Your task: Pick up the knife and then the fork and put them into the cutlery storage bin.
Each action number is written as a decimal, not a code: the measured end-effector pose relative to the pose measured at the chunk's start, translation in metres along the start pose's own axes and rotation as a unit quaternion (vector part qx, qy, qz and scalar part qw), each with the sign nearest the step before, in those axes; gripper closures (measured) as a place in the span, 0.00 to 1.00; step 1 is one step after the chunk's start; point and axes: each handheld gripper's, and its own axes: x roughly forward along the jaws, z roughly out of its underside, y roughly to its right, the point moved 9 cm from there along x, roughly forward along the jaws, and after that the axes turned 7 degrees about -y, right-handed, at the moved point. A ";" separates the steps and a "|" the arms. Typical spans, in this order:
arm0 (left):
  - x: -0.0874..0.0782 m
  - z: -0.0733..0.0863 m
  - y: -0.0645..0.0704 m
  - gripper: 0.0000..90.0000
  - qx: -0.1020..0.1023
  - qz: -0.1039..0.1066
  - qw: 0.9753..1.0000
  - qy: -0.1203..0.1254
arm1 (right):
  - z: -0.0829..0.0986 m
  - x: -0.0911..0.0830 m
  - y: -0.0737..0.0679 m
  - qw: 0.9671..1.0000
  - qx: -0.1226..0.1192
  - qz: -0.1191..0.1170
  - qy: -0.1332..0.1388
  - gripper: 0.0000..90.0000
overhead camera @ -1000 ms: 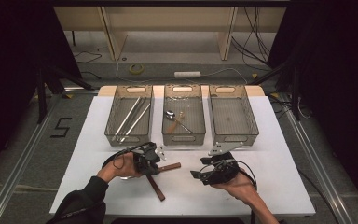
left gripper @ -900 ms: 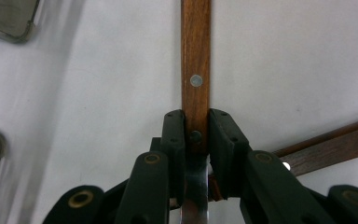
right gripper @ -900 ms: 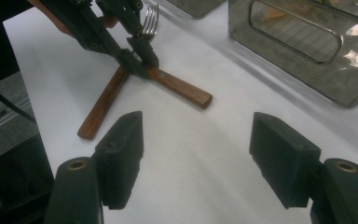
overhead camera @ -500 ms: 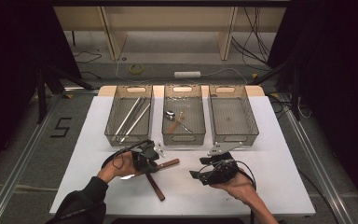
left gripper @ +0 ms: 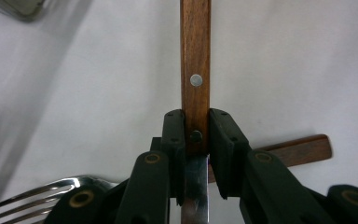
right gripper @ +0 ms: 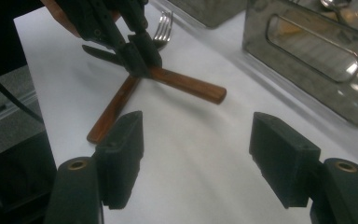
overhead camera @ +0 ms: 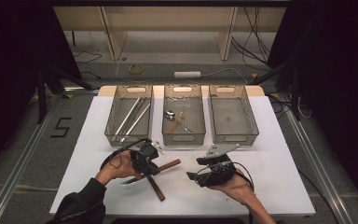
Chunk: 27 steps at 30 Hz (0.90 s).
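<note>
A: Status, left gripper [left gripper: 196, 154]?
B: Clamped on wood-handled steel knife [left gripper: 195, 70], at handle-blade junction, crossing second wooden handle [left gripper: 303, 150] on white table [overhead camera: 270, 158].
A: Right gripper [right gripper: 196, 154]?
B: Jaws wide, empty, nearby.

My high view sits above my side of the white table [overhead camera: 279, 154], facing forward and down, far enough to take in all three wire baskets [overhead camera: 183, 114] and the floor beyond. My left gripper view rides close, looking straight down its jaws at the wooden-handled knife [left gripper: 195, 60]. My right gripper view looks low across the table from farther off, and all three views share that knife [right gripper: 186, 85].
</note>
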 end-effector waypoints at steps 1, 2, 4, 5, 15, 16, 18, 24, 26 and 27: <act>-0.001 0.000 0.003 0.85 -0.004 0.005 1.000 0.002 | -0.001 0.001 -0.002 1.000 -0.007 0.002 0.002 0.40; -0.001 -0.001 0.005 0.85 -0.004 0.009 1.000 0.002 | -0.002 0.002 -0.004 1.000 -0.013 0.004 0.003 0.40; -0.002 0.000 0.008 0.85 -0.004 0.015 1.000 -0.001 | -0.003 0.005 -0.009 0.999 -0.030 0.009 0.004 0.40; -0.002 -0.001 0.011 0.85 -0.006 0.019 1.000 0.000 | -0.004 0.006 -0.011 0.999 -0.038 0.010 0.004 0.40; -0.007 0.001 0.026 0.85 -0.007 0.047 0.999 -0.003 | -0.003 0.027 -0.033 0.993 -0.117 0.031 -0.015 0.39; -0.007 0.002 0.027 0.85 -0.006 0.049 0.999 -0.006 | -0.003 0.029 -0.035 0.992 -0.124 0.033 -0.017 0.39; -0.008 0.002 0.031 0.85 -0.003 0.052 0.999 -0.007 | -0.002 0.033 -0.037 0.989 -0.140 0.038 -0.021 0.39; -0.004 0.002 0.041 0.85 0.006 0.062 0.998 -0.019 | 0.000 0.041 -0.043 0.983 -0.176 0.047 -0.032 0.39; -0.004 0.002 0.043 0.85 0.008 0.065 0.998 -0.021 | 0.002 0.044 -0.044 0.980 -0.189 0.053 -0.041 0.39; -0.004 0.001 0.044 0.85 0.007 0.065 0.998 -0.021 | 0.003 0.045 -0.045 0.979 -0.192 0.054 -0.047 0.40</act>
